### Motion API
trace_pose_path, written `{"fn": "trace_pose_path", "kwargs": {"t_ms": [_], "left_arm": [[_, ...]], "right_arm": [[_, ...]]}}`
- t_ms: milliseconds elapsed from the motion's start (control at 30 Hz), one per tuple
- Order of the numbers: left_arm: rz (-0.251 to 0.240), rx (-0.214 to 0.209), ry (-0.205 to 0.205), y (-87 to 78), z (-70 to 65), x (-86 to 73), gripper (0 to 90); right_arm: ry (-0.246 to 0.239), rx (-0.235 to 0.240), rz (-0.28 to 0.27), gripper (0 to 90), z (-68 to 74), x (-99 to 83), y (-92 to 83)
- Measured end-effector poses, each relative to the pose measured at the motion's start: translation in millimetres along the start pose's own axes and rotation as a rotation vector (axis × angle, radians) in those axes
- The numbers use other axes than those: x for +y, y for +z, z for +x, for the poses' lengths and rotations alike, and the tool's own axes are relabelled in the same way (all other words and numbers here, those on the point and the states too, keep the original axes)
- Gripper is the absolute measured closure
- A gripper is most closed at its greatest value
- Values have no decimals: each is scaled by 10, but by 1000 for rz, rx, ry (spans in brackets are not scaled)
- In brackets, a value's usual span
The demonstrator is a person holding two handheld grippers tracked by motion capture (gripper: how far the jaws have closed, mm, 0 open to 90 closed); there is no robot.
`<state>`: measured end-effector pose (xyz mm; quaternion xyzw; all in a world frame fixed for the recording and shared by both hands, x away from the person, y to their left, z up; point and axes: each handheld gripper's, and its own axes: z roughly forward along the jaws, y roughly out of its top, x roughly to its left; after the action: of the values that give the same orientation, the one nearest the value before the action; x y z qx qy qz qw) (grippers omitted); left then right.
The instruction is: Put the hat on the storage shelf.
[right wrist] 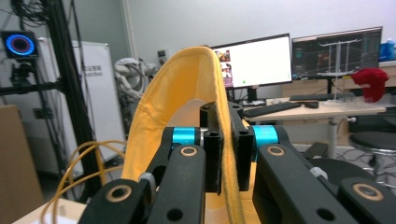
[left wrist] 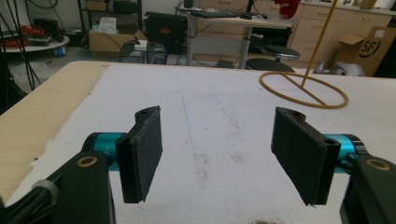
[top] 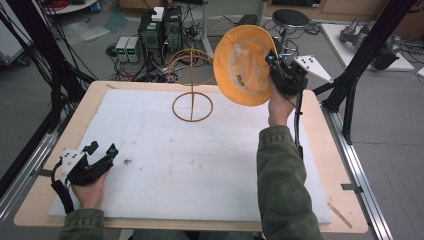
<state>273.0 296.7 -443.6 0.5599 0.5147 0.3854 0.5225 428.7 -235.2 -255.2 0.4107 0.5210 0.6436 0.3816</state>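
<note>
Gripping yellow hat [top: 243, 65] brim, right tool [top: 272, 64] raised beside wire stand [top: 192, 95].

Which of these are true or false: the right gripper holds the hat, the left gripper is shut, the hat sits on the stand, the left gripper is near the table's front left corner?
1. The right gripper holds the hat: true, jaws pinch its brim.
2. The left gripper is shut: false, its jaws stand open and empty.
3. The hat sits on the stand: false, it is held in the air beside it.
4. The left gripper is near the table's front left corner: true.
</note>
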Motion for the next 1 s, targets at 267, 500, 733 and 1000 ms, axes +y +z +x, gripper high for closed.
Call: {"fn": "trace_pose_path", "kwargs": {"t_ms": [267,500,733,1000], "left_arm": [[-12,4,-12,-19,23,3,338],[-12,4,-14,-9,20,1,338],[-23,-3,-15,-5,15,6,338],[-27,-7,-22,2,20,5,338]], "right_arm": [[-22,-70,-3,866,44,-72,200],[-4,-130,-6,866,9,-60,305],[-55,-151,15,866,255,-33,478],[-113,-141,37,865,622,-60,664]]}}
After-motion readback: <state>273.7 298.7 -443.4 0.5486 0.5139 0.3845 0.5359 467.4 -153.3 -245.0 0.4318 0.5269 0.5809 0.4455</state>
